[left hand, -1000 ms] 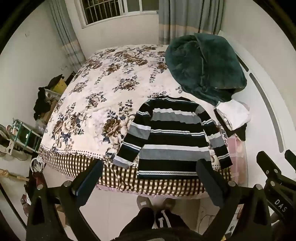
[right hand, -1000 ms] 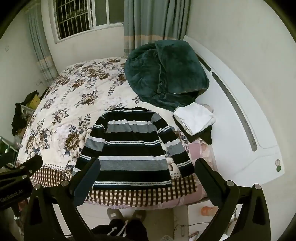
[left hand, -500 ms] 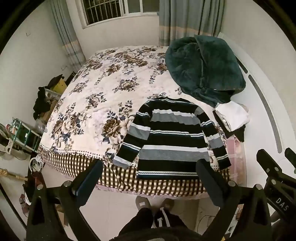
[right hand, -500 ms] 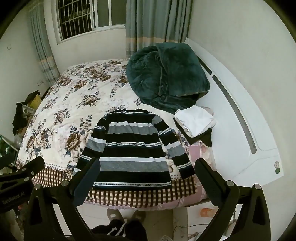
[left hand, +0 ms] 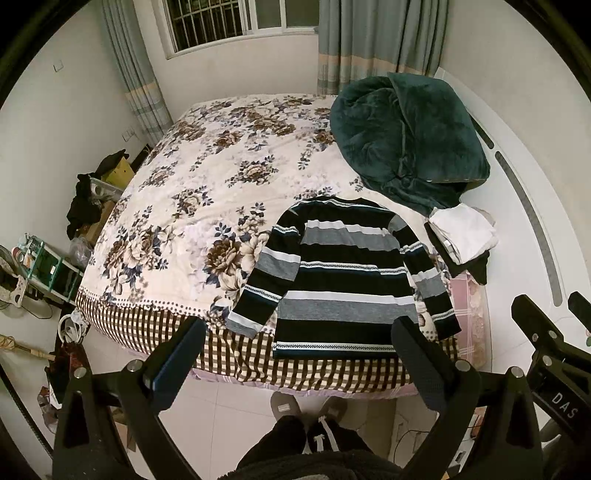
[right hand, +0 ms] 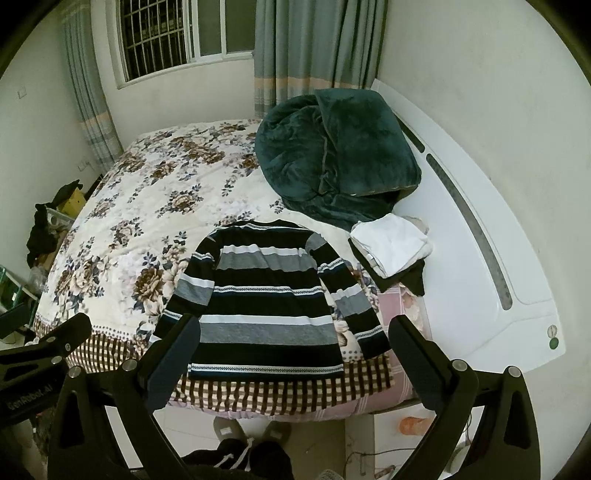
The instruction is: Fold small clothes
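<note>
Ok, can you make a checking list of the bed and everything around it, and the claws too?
Surface: floral bedspread, checked border at the near edge.
Job's things: striped sweater spread flat, sleeves out; folded white and black clothes stacked beside it.
Clutter: dark green blanket heaped at the head end.
Claws: left claw and right claw both open, empty, above the floor short of the bed.
Cables: thin wires on the floor by the bed.
Surroundings: white headboard, barred window, curtains, dark clothes on boxes, person's slippers.
</note>
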The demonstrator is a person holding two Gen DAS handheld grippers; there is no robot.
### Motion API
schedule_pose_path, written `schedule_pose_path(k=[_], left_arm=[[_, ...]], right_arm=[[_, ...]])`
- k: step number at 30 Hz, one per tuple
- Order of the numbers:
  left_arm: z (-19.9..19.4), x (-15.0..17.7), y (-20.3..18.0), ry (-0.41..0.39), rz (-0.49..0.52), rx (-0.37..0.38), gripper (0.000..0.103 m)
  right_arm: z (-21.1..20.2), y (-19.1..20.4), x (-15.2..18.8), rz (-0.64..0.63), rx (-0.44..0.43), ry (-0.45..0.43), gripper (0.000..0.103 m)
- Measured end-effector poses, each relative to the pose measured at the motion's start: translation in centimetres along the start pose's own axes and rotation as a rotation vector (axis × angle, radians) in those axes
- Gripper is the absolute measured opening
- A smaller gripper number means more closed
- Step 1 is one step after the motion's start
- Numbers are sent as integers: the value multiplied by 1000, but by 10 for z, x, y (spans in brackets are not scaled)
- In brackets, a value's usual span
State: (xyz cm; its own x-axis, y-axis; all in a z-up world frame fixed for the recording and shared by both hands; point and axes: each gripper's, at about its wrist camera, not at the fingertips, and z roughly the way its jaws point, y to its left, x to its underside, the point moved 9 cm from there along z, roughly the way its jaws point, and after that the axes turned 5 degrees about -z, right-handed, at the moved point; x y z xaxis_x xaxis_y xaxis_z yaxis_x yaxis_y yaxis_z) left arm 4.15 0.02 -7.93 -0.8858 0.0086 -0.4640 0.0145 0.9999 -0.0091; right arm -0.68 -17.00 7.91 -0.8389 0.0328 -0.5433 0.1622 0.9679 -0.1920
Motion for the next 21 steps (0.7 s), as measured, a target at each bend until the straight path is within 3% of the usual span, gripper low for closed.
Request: schedule_pose_path(k=[21], left_arm=[[0,0,0,-9,-1,1,103]], right_arm=[[-5,2,-8,-3,0,-8,103]])
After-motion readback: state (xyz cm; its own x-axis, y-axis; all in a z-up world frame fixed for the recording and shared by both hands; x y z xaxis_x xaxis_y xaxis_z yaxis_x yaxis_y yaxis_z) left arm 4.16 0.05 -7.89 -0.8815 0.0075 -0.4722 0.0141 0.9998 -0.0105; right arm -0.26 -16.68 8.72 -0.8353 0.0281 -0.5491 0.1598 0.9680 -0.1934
